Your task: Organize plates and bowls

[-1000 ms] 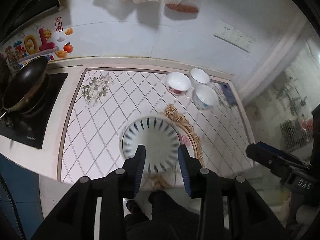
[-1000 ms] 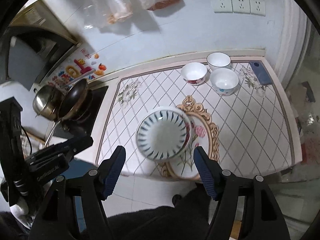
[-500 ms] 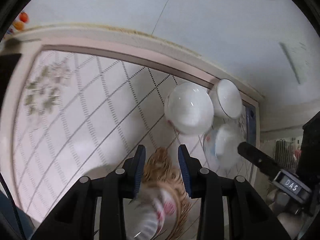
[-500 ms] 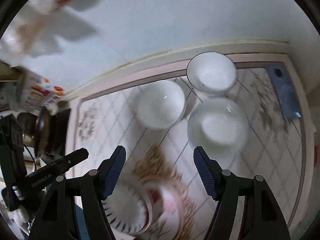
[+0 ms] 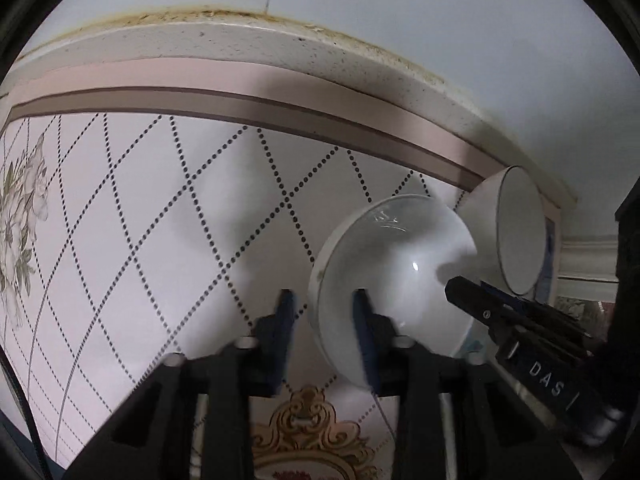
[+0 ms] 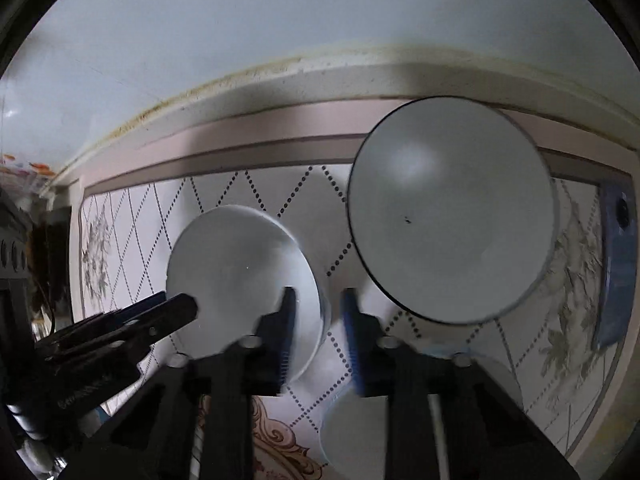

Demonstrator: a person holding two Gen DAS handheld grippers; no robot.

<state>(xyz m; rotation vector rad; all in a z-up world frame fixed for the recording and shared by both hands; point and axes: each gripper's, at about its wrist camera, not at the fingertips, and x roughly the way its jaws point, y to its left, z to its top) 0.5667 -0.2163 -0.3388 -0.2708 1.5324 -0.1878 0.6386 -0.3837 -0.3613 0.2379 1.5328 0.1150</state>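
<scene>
A white bowl (image 5: pixel 400 268) sits on the patterned counter mat. My left gripper (image 5: pixel 322 312) is open, its fingers straddling the bowl's left rim, one inside and one outside. In the right wrist view the same bowl (image 6: pixel 236 264) has my right gripper (image 6: pixel 316 312) open around its right rim. A second white bowl with a dark rim line (image 6: pixel 452 220) stands behind it to the right, also in the left wrist view (image 5: pixel 516 232). A third bowl (image 6: pixel 356 428) shows partly below my right gripper.
The counter's raised back edge (image 5: pixel 280 40) and the wall run close behind the bowls. A blue phone (image 6: pixel 616 256) lies at the mat's right end. A plate with a gold ornate print (image 5: pixel 308 440) lies near the front. The stove area (image 6: pixel 44 252) is far left.
Both grippers have moved forward and down from above the striped plate to the bowls at the back. The right gripper's jaws have narrowed. Each now straddles a rim of the near bowl.
</scene>
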